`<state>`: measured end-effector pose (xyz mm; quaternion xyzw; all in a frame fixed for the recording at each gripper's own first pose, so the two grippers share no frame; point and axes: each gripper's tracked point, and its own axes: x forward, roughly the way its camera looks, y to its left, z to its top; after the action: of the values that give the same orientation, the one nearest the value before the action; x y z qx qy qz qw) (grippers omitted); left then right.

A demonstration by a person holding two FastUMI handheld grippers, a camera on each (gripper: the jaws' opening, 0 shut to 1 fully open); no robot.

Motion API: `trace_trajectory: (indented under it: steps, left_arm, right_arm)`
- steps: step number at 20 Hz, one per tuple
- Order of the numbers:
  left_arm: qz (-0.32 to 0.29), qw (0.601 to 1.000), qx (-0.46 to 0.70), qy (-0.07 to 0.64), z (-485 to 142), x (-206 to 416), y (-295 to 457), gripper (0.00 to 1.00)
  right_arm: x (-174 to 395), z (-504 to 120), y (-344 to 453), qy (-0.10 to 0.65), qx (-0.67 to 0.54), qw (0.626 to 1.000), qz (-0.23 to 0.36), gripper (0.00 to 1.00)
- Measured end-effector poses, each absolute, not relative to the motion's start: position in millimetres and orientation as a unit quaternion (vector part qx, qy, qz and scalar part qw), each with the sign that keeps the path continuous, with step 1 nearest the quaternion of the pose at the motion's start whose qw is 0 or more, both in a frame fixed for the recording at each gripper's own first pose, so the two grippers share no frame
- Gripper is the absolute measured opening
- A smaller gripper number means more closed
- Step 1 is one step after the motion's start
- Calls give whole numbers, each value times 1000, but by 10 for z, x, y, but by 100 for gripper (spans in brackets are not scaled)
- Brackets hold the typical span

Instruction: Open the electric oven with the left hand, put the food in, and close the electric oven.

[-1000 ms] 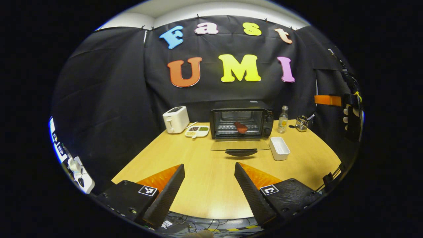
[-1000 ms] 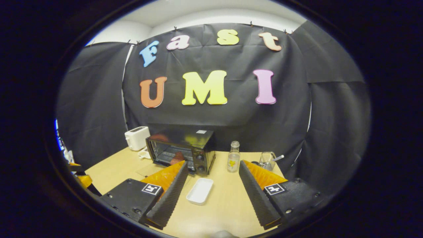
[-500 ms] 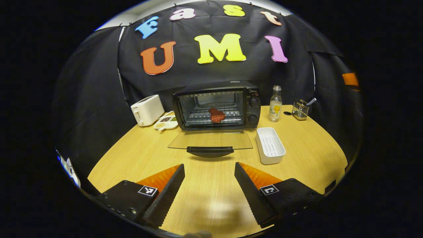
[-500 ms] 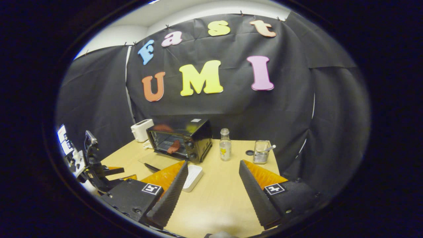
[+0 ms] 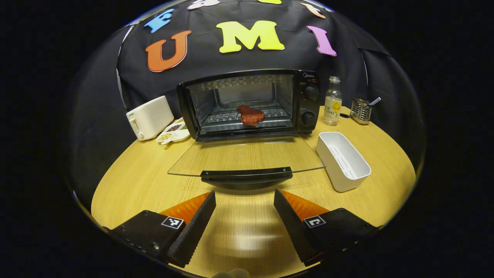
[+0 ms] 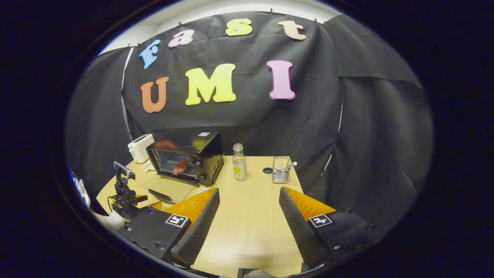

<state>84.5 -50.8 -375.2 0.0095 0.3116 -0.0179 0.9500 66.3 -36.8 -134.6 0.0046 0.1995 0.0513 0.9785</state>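
Wood-grain bench (image 5: 127,185) lies bare just ahead of the left gripper (image 5: 244,204), whose jaws stand released and apart with nothing between them, aimed at the handle (image 5: 246,175) of the oven door (image 5: 247,156). That glass door is folded flat down over the bench, so the opening step looks done. Just right of it sits a white tray (image 5: 343,160), with nothing in it. Beyond the door, the oven (image 5: 249,102) stands wide open, and the food (image 5: 251,115), a reddish-brown piece, rests on the wire rack inside, so the loading step also looks done. Further back stand a toaster (image 5: 149,117), a dish (image 5: 173,133) of small items, a bottle (image 5: 332,102) and a wire holder (image 5: 361,111). In the right gripper view, the right gripper (image 6: 249,220) hovers over the bench well away from the oven, its jaws likewise released and holding nothing. What seems left is the closing: the left gripper would need to get under or onto the handle and swing the door up until it shuts against the oven front.
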Motion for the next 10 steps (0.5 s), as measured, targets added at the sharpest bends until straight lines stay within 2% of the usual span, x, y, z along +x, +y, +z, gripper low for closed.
trace_trajectory:
  steps: [5, 10]
  left_arm:
    - [-42, 945, -3, 323, -3940, 959, -543, 97]
    - [-50, 949, -2, 310, -3851, 986, -507, 96]
  right_arm:
    - [645, -1376, -97, 213, -8, 976, 42, 99]
    - [704, -1335, 121, 211, -10, 976, 48, 99]
